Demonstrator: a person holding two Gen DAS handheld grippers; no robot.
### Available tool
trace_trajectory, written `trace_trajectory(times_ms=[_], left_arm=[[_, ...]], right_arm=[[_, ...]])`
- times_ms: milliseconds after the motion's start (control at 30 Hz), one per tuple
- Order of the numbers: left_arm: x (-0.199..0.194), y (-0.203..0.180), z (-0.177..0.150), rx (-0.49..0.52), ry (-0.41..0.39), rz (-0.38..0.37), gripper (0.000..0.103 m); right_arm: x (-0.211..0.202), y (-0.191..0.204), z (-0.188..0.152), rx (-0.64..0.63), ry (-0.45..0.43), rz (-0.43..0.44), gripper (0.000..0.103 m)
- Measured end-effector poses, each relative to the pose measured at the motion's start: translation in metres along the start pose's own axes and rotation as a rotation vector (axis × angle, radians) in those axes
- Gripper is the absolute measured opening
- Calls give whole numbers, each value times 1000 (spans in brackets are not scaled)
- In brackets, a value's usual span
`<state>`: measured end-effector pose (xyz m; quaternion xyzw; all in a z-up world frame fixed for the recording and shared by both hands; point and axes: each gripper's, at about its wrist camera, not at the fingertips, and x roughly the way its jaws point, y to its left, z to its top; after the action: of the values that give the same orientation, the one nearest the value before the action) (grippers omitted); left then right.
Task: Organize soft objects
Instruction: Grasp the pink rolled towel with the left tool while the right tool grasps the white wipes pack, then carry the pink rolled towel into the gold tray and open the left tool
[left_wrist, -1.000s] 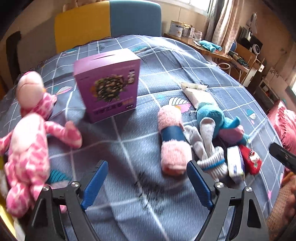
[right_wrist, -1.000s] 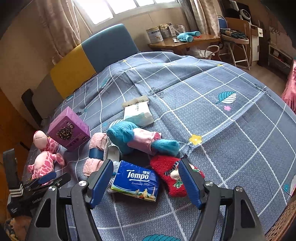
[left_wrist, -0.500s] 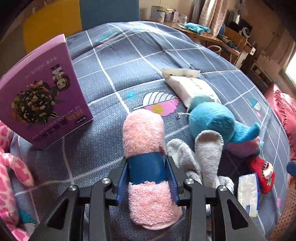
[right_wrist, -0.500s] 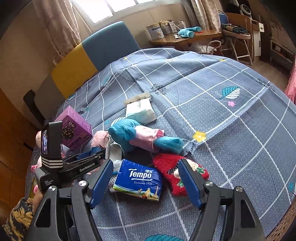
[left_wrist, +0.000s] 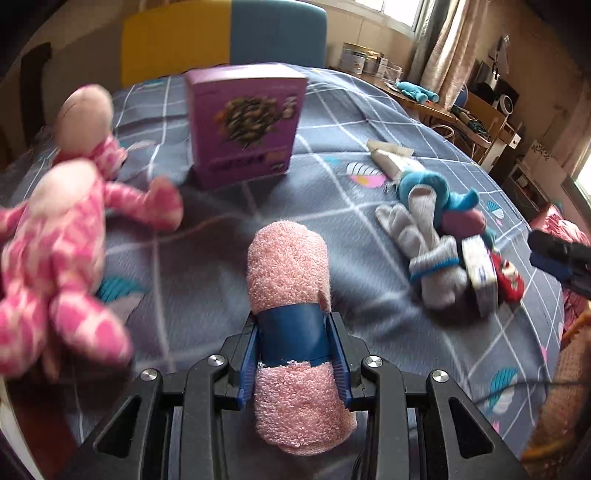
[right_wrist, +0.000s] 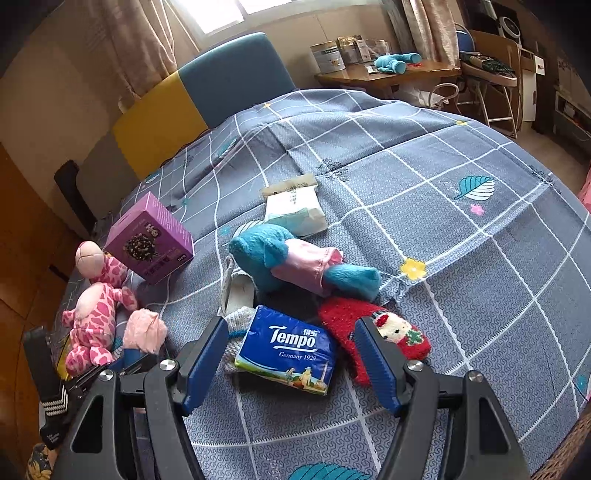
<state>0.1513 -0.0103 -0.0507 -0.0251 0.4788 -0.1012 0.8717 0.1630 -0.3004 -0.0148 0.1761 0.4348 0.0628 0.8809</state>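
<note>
My left gripper (left_wrist: 293, 343) is shut on a rolled pink towel (left_wrist: 290, 280) with a blue band and holds it above the bed, next to a pink spotted plush (left_wrist: 55, 229). The towel also shows in the right wrist view (right_wrist: 144, 329). My right gripper (right_wrist: 291, 358) is open and empty, with a blue Tempo tissue pack (right_wrist: 288, 349) between its fingers. A blue plush (right_wrist: 295, 260), a red sock (right_wrist: 373, 332) and grey socks (left_wrist: 424, 254) lie in a pile beyond it.
A purple box (left_wrist: 243, 123) stands upright on the grey checked bedspread (right_wrist: 443, 229). A white packet (right_wrist: 295, 206) lies behind the blue plush. A yellow and blue headboard (right_wrist: 207, 96) is at the back, a wooden desk (right_wrist: 391, 72) to the right.
My left gripper closed on the pink towel, lifted it out of the pile and carried it left toward the pink plush. The right gripper has stayed in place, open.
</note>
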Motion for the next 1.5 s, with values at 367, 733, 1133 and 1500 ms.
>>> trace_trajectory(times_ms=[367,733,1133,1500], left_arm=[[2,11,-31,-13,-16,-36,35],[4,20,-32,-60,-16,-88,36],[6,22,-33,-77,-20,-97,36],[3,17,-31,-72,-23,-77,34]], right_arm=[[23,26,42,-68,43,-10,81],[147,45,132,-149,217,-166,85],[211,33,143,-146,349,-223,72],[131,78,137,-306,119,-178,59]])
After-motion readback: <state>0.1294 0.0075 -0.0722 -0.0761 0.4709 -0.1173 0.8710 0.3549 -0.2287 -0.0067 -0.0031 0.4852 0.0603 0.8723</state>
